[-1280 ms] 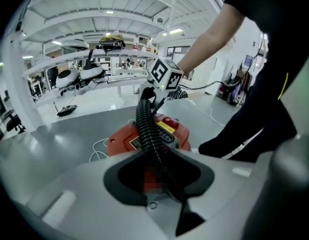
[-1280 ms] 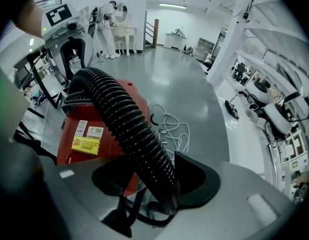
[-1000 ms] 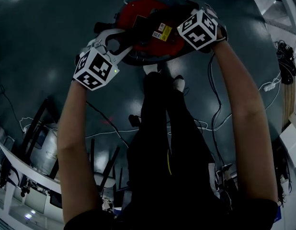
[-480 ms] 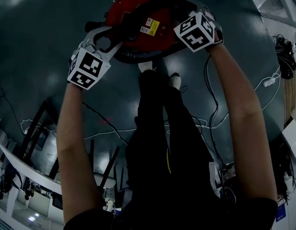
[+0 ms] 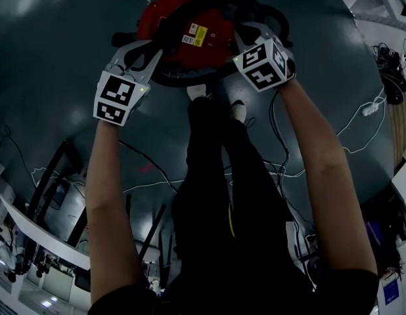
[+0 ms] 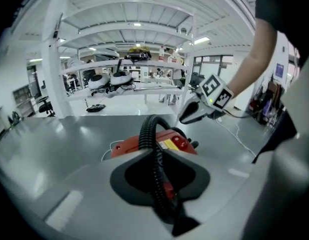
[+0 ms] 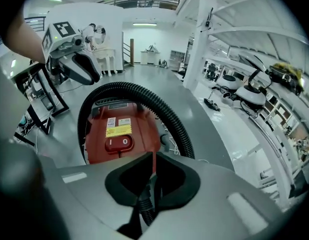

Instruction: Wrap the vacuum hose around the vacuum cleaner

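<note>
The red vacuum cleaner (image 5: pixel 190 35) sits on the dark floor (image 5: pixel 58 58), just beyond my shoes (image 5: pixel 237 110). Its ribbed black vacuum hose (image 7: pixel 164 111) arches in a wide loop over the far side of the body. I have the hose in both tools. The jaws of the left gripper (image 5: pixel 147 54) have just been closing and now pinch a stretch of hose at the cleaner's left flank. Those of the right gripper (image 5: pixel 246 35) have just been closing too and clamp another stretch at its right flank. Both sets stand nearly together, with only the hose between them.

By my reading the wrap is under way but unfinished. The loop stands proud of the body instead of hugging it, and this looks like a fresh two-handed hold taken to lay it down. The next move likely calls for keeping both grips firm. I would sweep the loop low and snug round the casing, feeding slack from one tool toward the other without dragging or tipping the machine.

Open floor lies to the left and beyond the cleaner. White cables (image 5: pixel 360 120) trail across the floor at my right and past the machine. My shoes crowd the near edge, so the free side is the far one.
</note>
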